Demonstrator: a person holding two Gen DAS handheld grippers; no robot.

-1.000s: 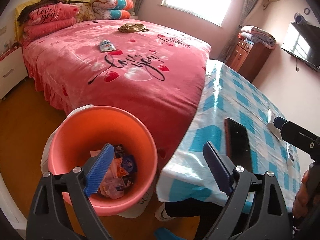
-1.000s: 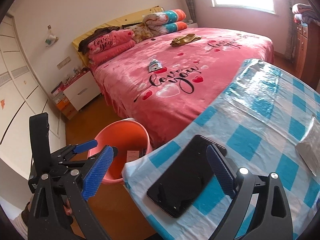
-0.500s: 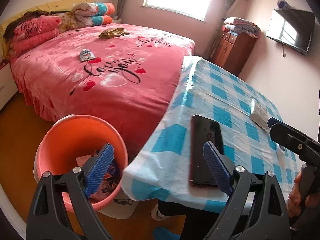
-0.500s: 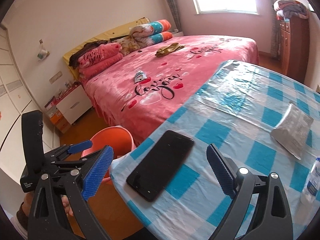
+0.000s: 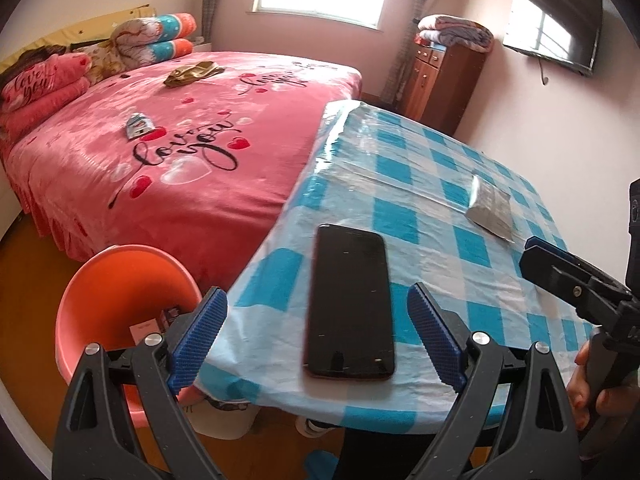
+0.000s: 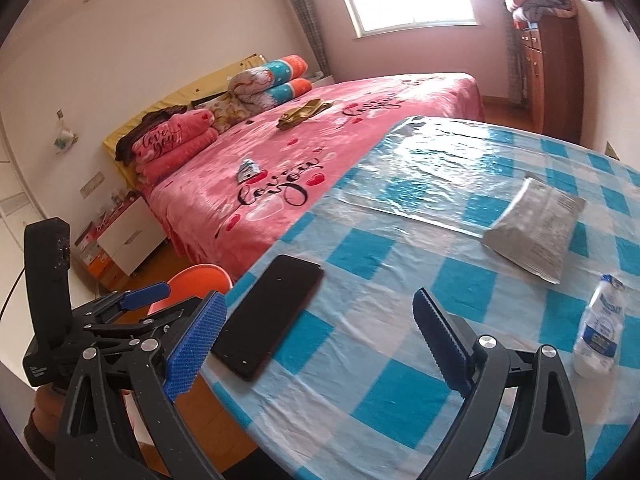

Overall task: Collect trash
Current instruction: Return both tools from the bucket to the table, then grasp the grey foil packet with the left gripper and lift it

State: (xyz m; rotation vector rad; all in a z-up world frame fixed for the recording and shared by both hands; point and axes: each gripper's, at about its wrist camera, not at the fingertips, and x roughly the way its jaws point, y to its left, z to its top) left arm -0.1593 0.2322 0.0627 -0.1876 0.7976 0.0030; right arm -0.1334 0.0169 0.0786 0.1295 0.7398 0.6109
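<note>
Tabletop wrapper (image 6: 534,229) beyond right claw (image 6: 318,344)

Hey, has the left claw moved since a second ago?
Yes. The left claw has swung away from the orange bucket, over the checked table's edge, and now frames the black phone.

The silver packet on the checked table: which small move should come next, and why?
Probably bring the right hand-held gripper forward toward the silver packet. Both hand-held grippers are open and empty; the left hand-held gripper is beside the orange bin. The packet lies flat beyond the black phone, which is no trash.
</note>
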